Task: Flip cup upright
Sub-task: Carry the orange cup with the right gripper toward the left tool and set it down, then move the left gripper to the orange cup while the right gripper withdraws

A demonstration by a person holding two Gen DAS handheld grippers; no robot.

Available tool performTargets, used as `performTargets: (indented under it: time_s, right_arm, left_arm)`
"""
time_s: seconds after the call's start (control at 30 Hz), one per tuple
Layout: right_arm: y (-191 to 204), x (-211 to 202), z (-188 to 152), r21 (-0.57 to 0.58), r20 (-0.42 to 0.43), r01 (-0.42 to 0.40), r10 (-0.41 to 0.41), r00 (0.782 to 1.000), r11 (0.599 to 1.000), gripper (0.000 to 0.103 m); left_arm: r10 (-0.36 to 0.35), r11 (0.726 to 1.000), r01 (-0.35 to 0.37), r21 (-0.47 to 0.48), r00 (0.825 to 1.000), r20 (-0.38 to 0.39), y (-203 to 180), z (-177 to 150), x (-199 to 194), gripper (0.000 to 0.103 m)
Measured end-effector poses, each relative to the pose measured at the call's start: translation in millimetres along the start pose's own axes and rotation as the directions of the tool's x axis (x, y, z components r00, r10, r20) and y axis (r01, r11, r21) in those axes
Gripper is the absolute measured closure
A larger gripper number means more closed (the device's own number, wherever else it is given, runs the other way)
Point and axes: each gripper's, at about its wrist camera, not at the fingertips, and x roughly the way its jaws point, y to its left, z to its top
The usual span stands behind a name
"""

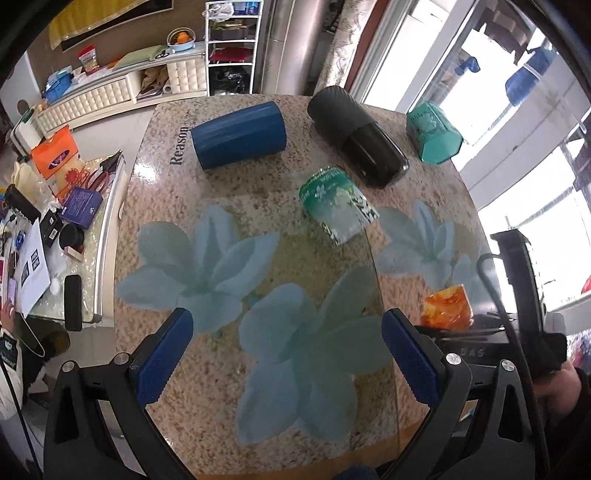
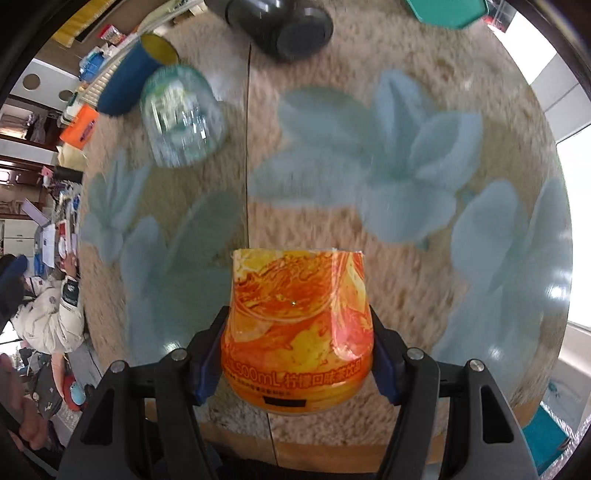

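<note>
My right gripper (image 2: pixel 297 354) is shut on an orange patterned cup (image 2: pixel 297 317) and holds it above the table, its printed text upside down. The same cup shows in the left wrist view (image 1: pixel 447 306) at the right, beside the other gripper's body. My left gripper (image 1: pixel 286 354) is open and empty over the near part of the table. A blue cup (image 1: pixel 240 134), a black cup (image 1: pixel 360 134), a clear cup with a green label (image 1: pixel 338 205) and a teal cup (image 1: pixel 434 133) lie on their sides on the flowered table (image 1: pixel 207 258).
The blue cup (image 2: pixel 133 74), clear cup (image 2: pixel 181 114), black cup (image 2: pixel 284 26) and teal cup (image 2: pixel 447 11) lie at the far side in the right wrist view. A cluttered glass side table (image 1: pixel 85 229) stands left of the table. A window is at the right.
</note>
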Motion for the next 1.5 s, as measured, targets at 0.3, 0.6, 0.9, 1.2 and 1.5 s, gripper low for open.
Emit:
performTargets:
  time_s: [0.3, 0.6, 0.9, 1.2, 1.5]
  right_arm:
    - [16.0, 35.9, 3.8, -0.006, -0.039, 0.067, -0.067, 0.997, 0.998, 0.038]
    - [39.1, 61.9, -8.0, -0.015, -0.039, 0.095, -0.096, 0.995, 0.995, 0.023]
    - [38.8, 59.3, -0.2, 0.005, -0.033, 0.074, -0.074, 0.997, 0.997, 0.004]
    - [32.3, 33.5, 2.4, 0.011, 0.014, 0.034, -0.034, 0.999, 0.999, 0.004]
    - [3.5, -24.1, 1.4, 0.060, 0.125, -0.029, 0.021, 0.992, 0.998, 0.004]
  left_arm:
    - [0.010, 0.999, -0.008, 0.041, 0.998, -0.062, 0.2, -11.9, 11.8, 0.000]
    - [0.013, 0.999, -0.009, 0.048, 0.996, -0.087, 1.3, -13.1, 16.8, 0.000]
    - [0.016, 1.000, -0.015, 0.012, 0.993, -0.119, 11.2, -15.9, 22.7, 0.000]
    - [0.015, 1.000, -0.015, -0.001, 0.992, -0.122, 10.8, -16.8, 20.7, 0.000]
    - [0.004, 1.000, -0.002, 0.019, 0.995, -0.104, -5.3, -17.7, 10.0, 0.000]
